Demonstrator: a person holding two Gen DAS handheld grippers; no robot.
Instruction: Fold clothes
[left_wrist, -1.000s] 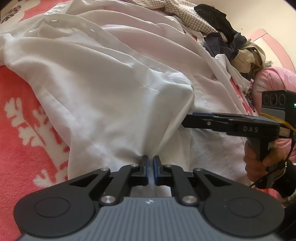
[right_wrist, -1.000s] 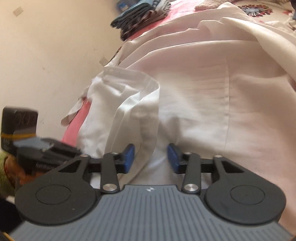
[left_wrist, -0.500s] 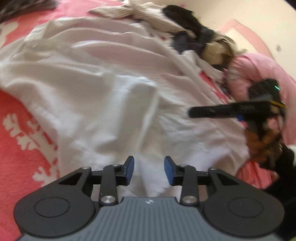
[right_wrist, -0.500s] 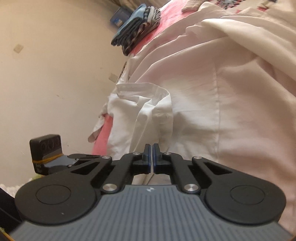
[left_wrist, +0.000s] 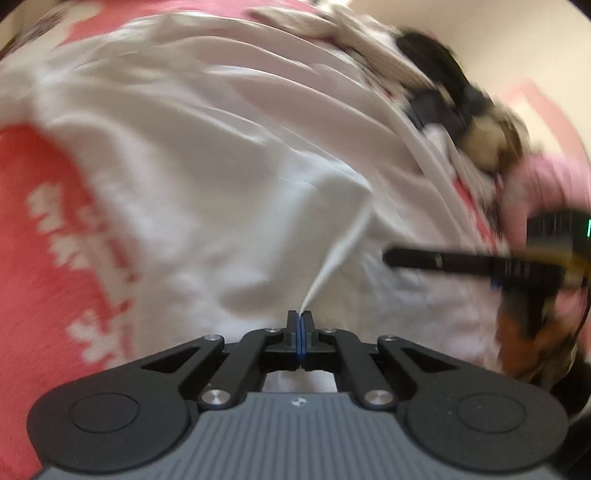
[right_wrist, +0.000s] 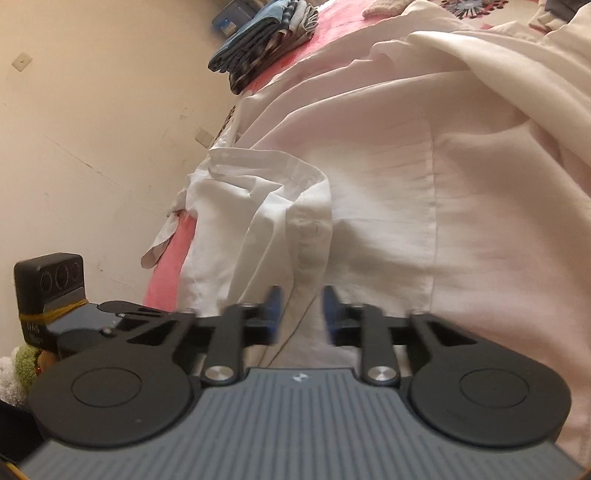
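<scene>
Since the earlier frame, the left tool (left_wrist: 300, 318) has been closing and is now pinching a fold of the white shirt (left_wrist: 207, 177) lying on the pink bed cover (left_wrist: 48, 236). Right view: the right tool (right_wrist: 301, 308) has been opening, its jaws spreading around the shirt's button placket (right_wrist: 308, 236).

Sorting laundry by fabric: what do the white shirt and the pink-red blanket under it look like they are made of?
White button-up shirt: thin woven cloth, probably cotton or a blend, matte, with crisp creases and a stitched placket. Pink-red blanket with white pattern: looks like fuzzy fleece or plush, though the picture is blurred.
</scene>
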